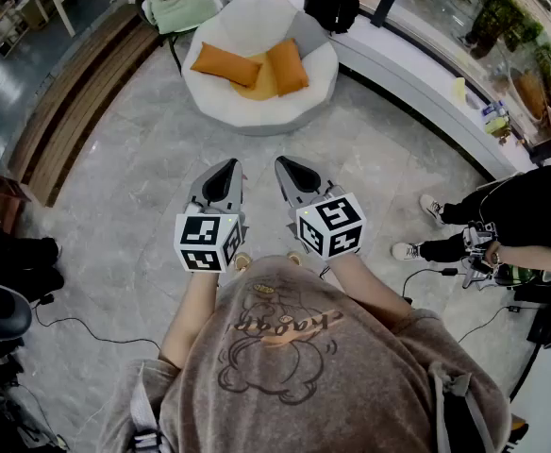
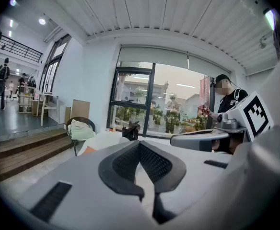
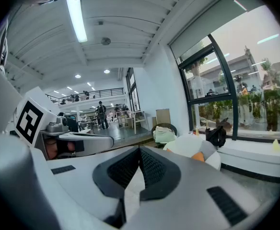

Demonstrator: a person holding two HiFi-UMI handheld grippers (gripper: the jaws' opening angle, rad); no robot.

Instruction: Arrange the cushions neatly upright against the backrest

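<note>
A round white armchair [image 1: 313, 97] stands ahead on the grey floor. Two orange cushions lie flat on its seat: one [image 1: 225, 64] at the left, one [image 1: 288, 66] at the right, over a yellow cushion [image 1: 258, 85]. My left gripper [image 1: 228, 164] and right gripper [image 1: 281, 163] are held side by side well short of the chair, both shut with nothing between the jaws. In the left gripper view the chair [image 2: 99, 139] shows beyond the shut jaw tips [image 2: 139, 143]. The right gripper view shows the chair [image 3: 190, 145] with an orange cushion [image 3: 197, 155] past its shut tips [image 3: 140, 149].
A dark chair with a green cloth [image 1: 181, 8] stands left behind the armchair. A black bag [image 1: 331, 6] sits on the white window ledge [image 1: 417, 83]. A person [image 1: 502, 215] stands at the right. Wooden steps [image 1: 68, 102] run along the left; cables [image 1: 77, 324] lie on the floor.
</note>
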